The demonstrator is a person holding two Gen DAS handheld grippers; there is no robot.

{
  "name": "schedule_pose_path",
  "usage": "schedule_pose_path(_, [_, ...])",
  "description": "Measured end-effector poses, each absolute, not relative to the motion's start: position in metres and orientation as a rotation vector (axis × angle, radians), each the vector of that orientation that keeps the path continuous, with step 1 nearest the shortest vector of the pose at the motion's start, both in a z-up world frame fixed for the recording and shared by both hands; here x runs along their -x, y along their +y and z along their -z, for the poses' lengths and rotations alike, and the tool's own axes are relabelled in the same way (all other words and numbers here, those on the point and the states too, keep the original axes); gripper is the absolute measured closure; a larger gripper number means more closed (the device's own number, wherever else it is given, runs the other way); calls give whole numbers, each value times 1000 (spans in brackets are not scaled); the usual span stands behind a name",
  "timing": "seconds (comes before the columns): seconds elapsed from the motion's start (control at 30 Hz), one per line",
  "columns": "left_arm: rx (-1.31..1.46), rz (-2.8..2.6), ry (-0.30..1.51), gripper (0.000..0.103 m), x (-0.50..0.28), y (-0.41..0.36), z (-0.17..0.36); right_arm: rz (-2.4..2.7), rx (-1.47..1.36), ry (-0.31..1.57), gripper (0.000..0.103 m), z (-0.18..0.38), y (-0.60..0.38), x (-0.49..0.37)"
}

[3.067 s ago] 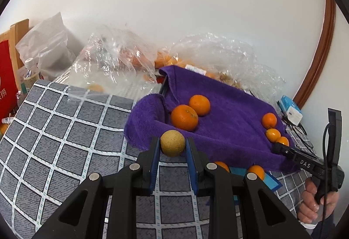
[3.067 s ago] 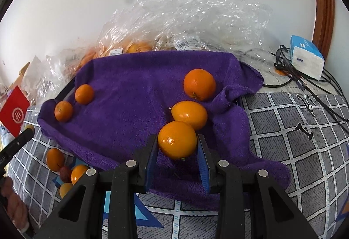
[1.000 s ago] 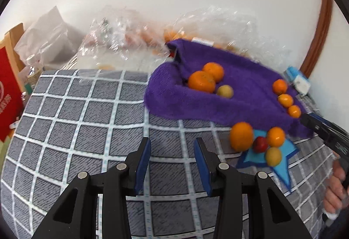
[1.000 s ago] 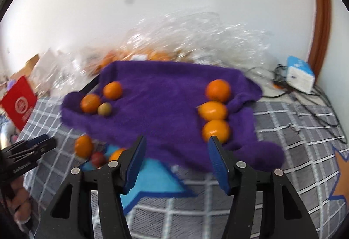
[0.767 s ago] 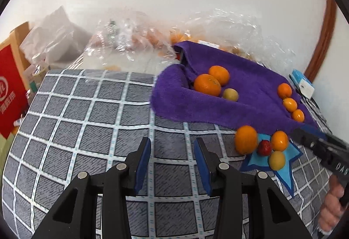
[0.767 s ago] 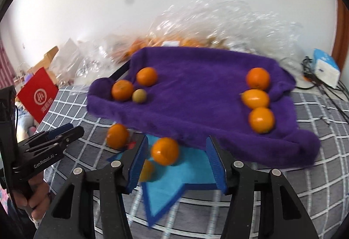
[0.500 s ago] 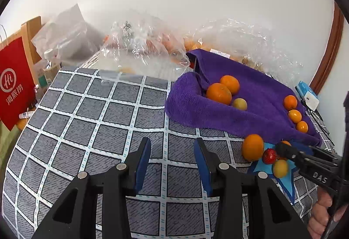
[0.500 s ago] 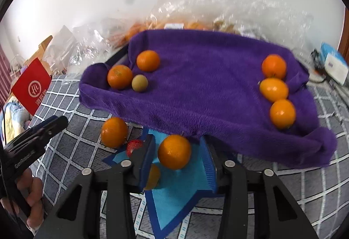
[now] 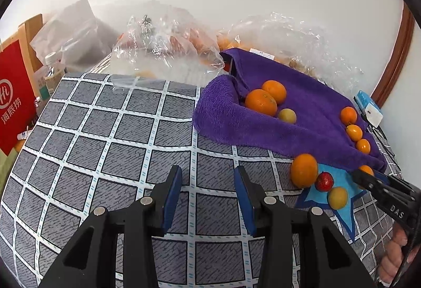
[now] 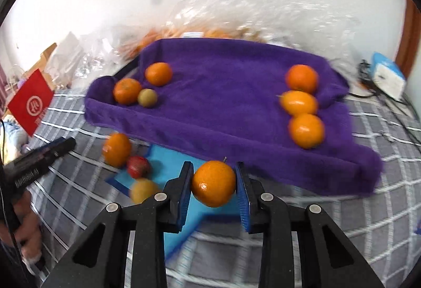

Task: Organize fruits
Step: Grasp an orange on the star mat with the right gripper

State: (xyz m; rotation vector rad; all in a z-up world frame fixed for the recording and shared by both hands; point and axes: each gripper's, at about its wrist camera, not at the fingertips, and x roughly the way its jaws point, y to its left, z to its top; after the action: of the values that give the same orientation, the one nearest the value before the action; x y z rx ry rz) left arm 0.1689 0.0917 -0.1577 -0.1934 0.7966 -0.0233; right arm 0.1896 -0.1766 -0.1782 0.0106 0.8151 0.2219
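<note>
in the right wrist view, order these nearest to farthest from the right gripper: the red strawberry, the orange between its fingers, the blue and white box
1. The orange, between the closing jaws of the right gripper, over the blue star.
2. The red strawberry, left of the gripper, on the star's edge.
3. The blue and white box, far right, beyond the purple towel.

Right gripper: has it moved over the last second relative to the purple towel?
Yes. The right gripper came off the purple towel, down and left onto the blue star, its jaws closing around an orange.
</note>
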Motion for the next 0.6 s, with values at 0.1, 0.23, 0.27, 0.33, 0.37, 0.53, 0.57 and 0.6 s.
schedule_pose_path(0.1, [205,24,802,64,-169,93,159,-185,13,839,71,187,-196,-182])
schedule_pose_path(0.23, [199,30,806,64,-169,92,160,-188,10,838,71,195,-210,-174])
schedule_pose_path(0.27, [196,35,811,64,-170,91,160,-191,11,838,71,195,-211,-173])
schedule_pose_path(0.33, [190,35,820,64,-171,89,161,-192,13,832,71,196,-212,-172])
schedule_pose_path(0.37, [192,41,820,64,-171,89,161,-193,14,829,71,198,-212,-171])
schedule_pose_path(0.53, [208,73,831,64,-170,89,164,-203,-8,820,71,198,-215,-169])
schedule_pose_path(0.57, [202,69,836,64,-171,88,164,-207,-17,821,71,198,-216,-169])
schedule_pose_path(0.6, [197,66,840,64,-171,87,165,-209,-23,821,71,198,-217,-169])
